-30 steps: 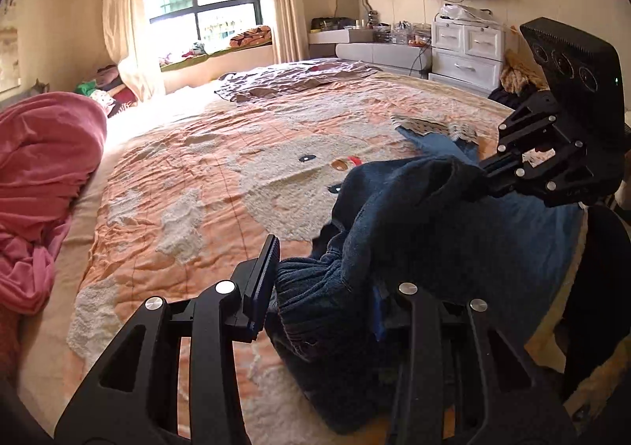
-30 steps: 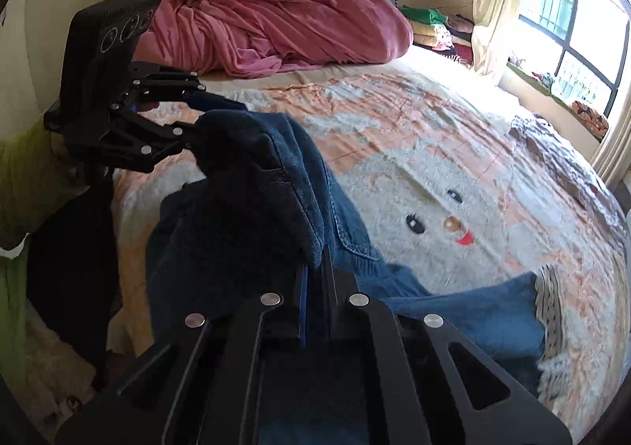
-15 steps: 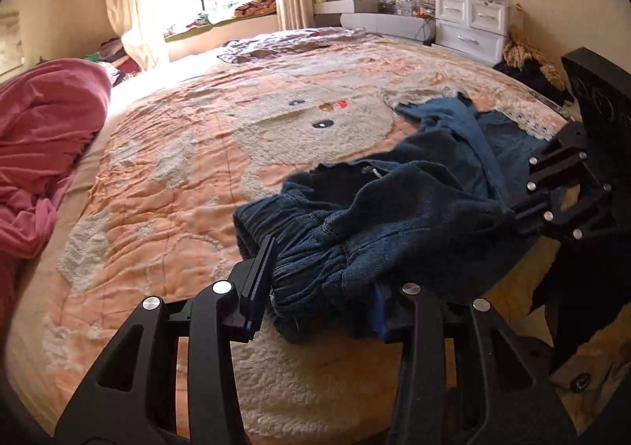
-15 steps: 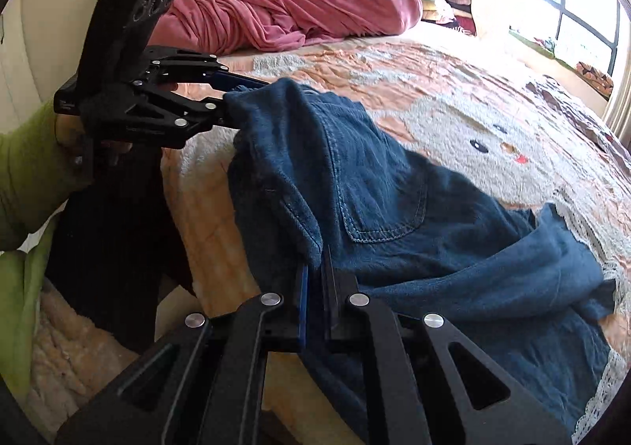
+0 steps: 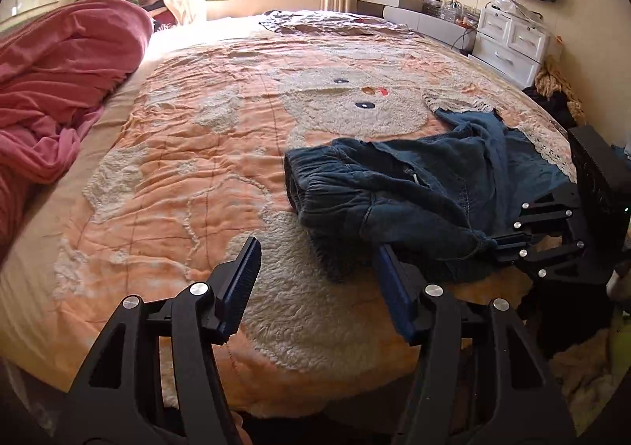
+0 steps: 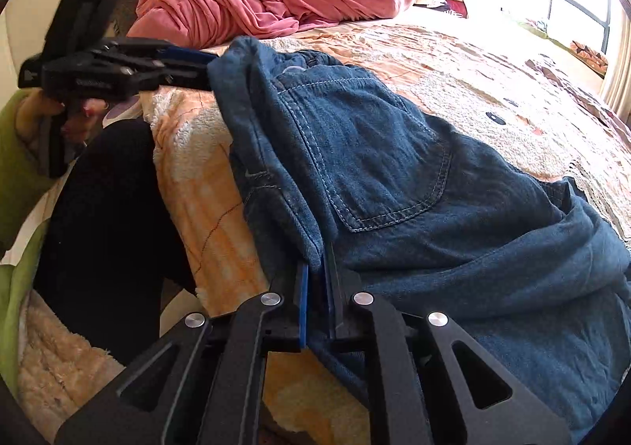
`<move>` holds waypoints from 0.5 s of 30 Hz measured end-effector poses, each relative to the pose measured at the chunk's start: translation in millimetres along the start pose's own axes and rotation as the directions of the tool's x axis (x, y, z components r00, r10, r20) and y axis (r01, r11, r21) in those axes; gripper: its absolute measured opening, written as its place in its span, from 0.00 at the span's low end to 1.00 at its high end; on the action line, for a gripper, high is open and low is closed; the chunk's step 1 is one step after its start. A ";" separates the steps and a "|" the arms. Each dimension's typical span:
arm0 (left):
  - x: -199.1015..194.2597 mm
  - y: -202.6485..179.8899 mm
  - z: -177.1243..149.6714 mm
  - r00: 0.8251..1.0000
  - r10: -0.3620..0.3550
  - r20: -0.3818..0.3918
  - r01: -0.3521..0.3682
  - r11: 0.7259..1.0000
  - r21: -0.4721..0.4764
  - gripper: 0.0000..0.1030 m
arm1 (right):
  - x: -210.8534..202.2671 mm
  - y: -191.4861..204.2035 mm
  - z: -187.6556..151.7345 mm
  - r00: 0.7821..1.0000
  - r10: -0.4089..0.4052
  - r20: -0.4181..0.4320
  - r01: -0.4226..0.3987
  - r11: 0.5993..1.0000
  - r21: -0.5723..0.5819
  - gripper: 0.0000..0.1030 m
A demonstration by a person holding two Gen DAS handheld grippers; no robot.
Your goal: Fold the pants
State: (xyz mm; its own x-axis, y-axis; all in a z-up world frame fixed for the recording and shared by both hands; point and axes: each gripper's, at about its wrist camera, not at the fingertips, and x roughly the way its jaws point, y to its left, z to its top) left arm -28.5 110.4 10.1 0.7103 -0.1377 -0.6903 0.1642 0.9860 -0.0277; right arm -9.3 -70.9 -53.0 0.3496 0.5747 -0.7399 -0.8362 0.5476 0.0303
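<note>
Beyond the pants (image 5: 414, 200), pink blanket (image 5: 59, 90)

Bare bedspread (image 5: 189, 153) left of jeans (image 5: 414, 196); pink blanket (image 5: 59, 90) farther left.

The pants (image 5: 398, 200) are dark blue denim with pale stitching and a gathered elastic waistband. They lie crumpled, not flat, on the orange bedspread (image 5: 189, 153), near its front edge and beside the white fluffy cartoon face. In the right wrist view a back pocket (image 6: 378, 165) faces up, and the legs are bunched in loose folds toward the lace border of the bedspread.
</note>
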 end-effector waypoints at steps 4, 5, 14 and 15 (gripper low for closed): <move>-28.2 -11.8 32.3 0.992 -0.017 0.122 0.020 1.000 -0.018 0.50 | -3.9 0.4 -6.3 1.000 0.006 0.005 -0.007 0.999 0.036 0.08; -27.2 -16.3 41.5 0.991 -0.034 0.129 0.038 0.999 -0.024 0.50 | -3.2 -2.0 -4.2 1.000 0.006 0.004 -0.006 0.999 0.039 0.08; 73.0 -42.8 14.2 0.985 -0.111 -0.132 0.104 0.993 -0.059 0.14 | -35.5 -17.9 -8.6 0.999 0.051 0.003 -0.051 0.983 0.179 0.23; 70.8 -45.6 9.2 0.987 -0.105 -0.118 0.100 0.994 -0.046 0.14 | -43.0 -20.0 -7.5 0.999 0.035 0.024 -0.039 0.981 0.190 0.27</move>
State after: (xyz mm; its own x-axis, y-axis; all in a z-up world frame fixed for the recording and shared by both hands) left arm 20.6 54.8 -30.8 0.6031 -0.2284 -0.7643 0.2030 0.9705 -0.1299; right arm -10.8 -111.1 -26.8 0.3299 0.6078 -0.7223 -0.7539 0.6301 0.1859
